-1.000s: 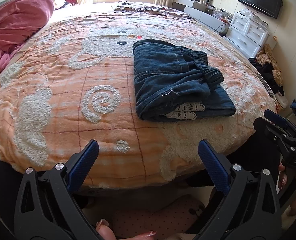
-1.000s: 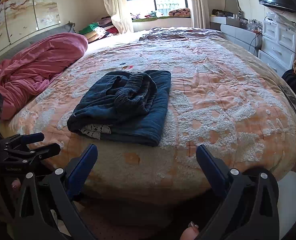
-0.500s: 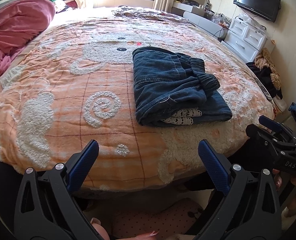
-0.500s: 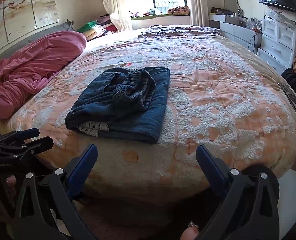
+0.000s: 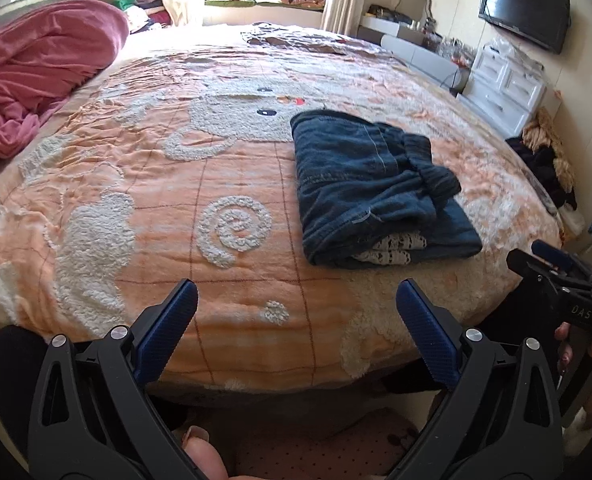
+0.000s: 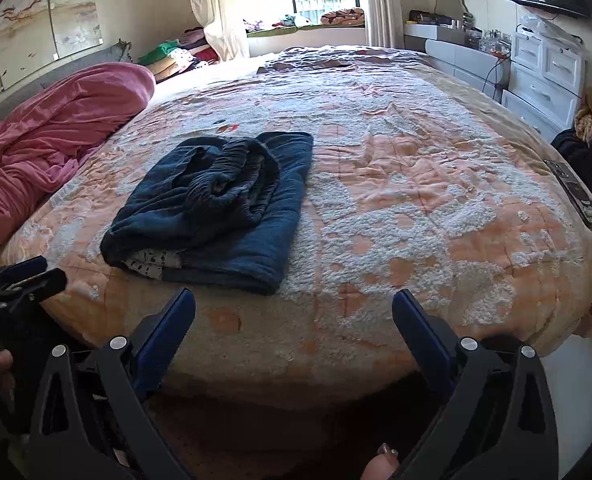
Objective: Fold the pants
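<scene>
Dark blue pants (image 5: 368, 188) lie folded in a thick stack on the orange bedspread (image 5: 155, 216), with white patterned lining showing at the near edge. They also show in the right wrist view (image 6: 219, 208). My left gripper (image 5: 296, 300) is open and empty, held off the bed's near edge, well short of the pants. My right gripper (image 6: 293, 308) is open and empty, also off the bed's edge, to the right of the pants. Each gripper appears in the other's view: the right one (image 5: 556, 268) and the left one (image 6: 19, 276).
A crumpled pink blanket (image 5: 35, 72) lies at the bed's left side. A remote (image 6: 574, 192) rests near the bed's right edge. White drawers (image 5: 504, 84), a wall TV (image 5: 524, 4) and a pile of dark clothes (image 5: 544, 160) stand to the right.
Both grippers have tilted up slightly and drawn back a little; the pants sit lower and farther in view. The pants have not moved. Both stay open.
</scene>
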Available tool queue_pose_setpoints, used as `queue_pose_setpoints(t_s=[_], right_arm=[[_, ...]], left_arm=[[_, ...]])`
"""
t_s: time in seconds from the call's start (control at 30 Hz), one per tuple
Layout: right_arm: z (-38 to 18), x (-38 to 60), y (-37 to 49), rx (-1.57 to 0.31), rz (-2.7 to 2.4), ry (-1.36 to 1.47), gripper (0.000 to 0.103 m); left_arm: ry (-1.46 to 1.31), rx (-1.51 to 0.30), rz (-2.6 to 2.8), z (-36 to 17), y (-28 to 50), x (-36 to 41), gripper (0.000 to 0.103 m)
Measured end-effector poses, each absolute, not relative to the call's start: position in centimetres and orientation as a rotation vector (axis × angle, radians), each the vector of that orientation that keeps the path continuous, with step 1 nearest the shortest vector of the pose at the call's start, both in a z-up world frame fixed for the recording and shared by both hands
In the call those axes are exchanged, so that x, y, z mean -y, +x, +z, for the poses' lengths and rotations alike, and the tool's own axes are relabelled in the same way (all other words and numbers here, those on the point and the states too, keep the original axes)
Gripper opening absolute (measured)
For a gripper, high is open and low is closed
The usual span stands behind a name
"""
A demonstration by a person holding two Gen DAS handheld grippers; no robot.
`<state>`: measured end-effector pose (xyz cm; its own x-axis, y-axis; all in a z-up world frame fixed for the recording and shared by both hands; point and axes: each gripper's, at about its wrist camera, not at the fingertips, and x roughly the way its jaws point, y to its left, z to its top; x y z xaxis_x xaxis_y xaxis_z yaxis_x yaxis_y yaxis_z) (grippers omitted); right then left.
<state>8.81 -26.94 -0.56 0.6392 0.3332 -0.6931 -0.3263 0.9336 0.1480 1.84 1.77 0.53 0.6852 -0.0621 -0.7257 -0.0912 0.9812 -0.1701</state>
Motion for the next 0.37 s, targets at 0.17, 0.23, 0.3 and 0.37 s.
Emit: queue_pose_setpoints(t_s=[0.17, 0.23, 0.3, 0.37], right_arm=[[0.3, 32.4, 14.8, -0.771, 0.214, 0.031, 0.098], [0.6, 35.3, 18.8, -0.769, 0.113, 0.005, 0.098], [0.2, 37.8, 24.1, -0.805, 0.025, -0.051, 0.098], [-0.5, 40.1, 28.9, -0.840, -0.062, -0.083, 0.098]], left_arm=[[-0.205, -0.845, 0.179, 0.8, 6.1, -9.7, 0.094], [-0.193, -0.867, 0.298, 0.3, 8.5, -14.6, 0.094], [-0.220, -0.896, 0.416, -0.5, 11.4, -20.5, 0.094], [-0.315, -0.924, 0.451, -1.3, 14.1, -25.7, 0.094]])
